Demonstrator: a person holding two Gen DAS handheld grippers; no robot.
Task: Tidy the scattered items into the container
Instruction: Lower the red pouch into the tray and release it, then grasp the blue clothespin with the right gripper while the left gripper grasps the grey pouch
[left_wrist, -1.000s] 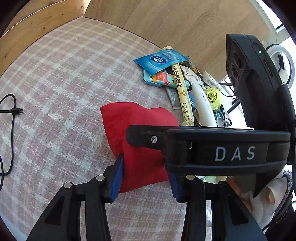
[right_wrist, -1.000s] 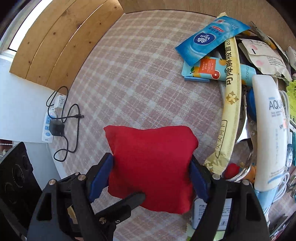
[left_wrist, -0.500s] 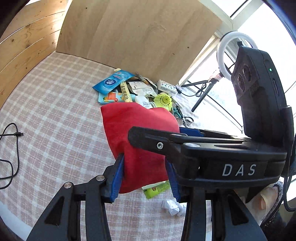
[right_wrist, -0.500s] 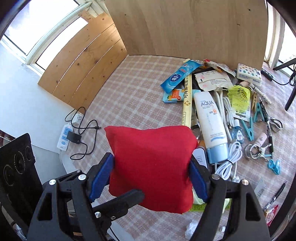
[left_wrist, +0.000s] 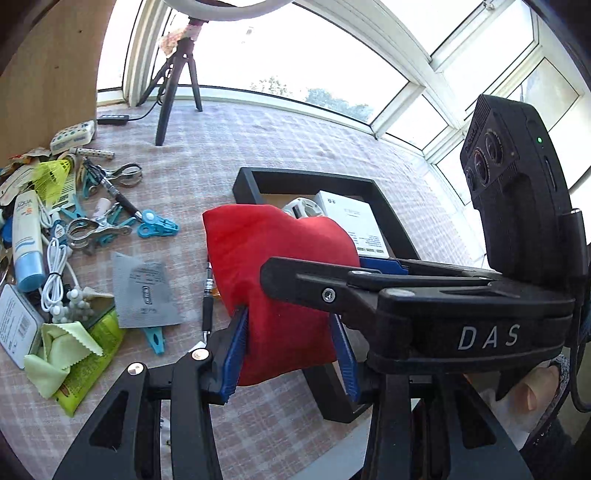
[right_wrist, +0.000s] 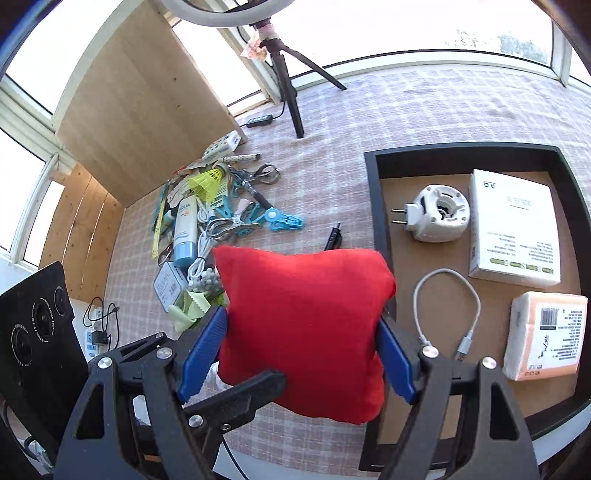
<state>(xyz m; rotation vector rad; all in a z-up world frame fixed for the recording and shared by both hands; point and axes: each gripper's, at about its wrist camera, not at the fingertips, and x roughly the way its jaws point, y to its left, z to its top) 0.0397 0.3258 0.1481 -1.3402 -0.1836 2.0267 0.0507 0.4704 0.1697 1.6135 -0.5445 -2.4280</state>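
Observation:
Both grippers are shut on one red cushion-like pouch (left_wrist: 273, 266), held in the air above the left rim of the black tray (right_wrist: 376, 206). My left gripper (left_wrist: 291, 350) clamps its near edge. My right gripper (right_wrist: 299, 354) clamps its two sides, and the pouch (right_wrist: 306, 325) fills the middle of the right wrist view. The tray (left_wrist: 255, 181) holds a white plug adapter (right_wrist: 439, 218), a white box (right_wrist: 513, 229), a short white cable (right_wrist: 447, 295) and a tissue pack (right_wrist: 546, 332).
A heap of loose items lies left of the tray: a sunscreen tube (left_wrist: 26, 240), clothes pegs (right_wrist: 280, 221), a yellow shuttlecock (right_wrist: 207, 181), a pen (left_wrist: 207, 295), a grey sachet (left_wrist: 144, 291), a green cloth (left_wrist: 59, 350). A tripod (right_wrist: 288, 92) stands behind. A wooden board (right_wrist: 144, 110) leans at the left.
Both grippers have swung to the right with the red pouch, from above the item heap to over the tray's left rim. The tray and its contents have come into view.

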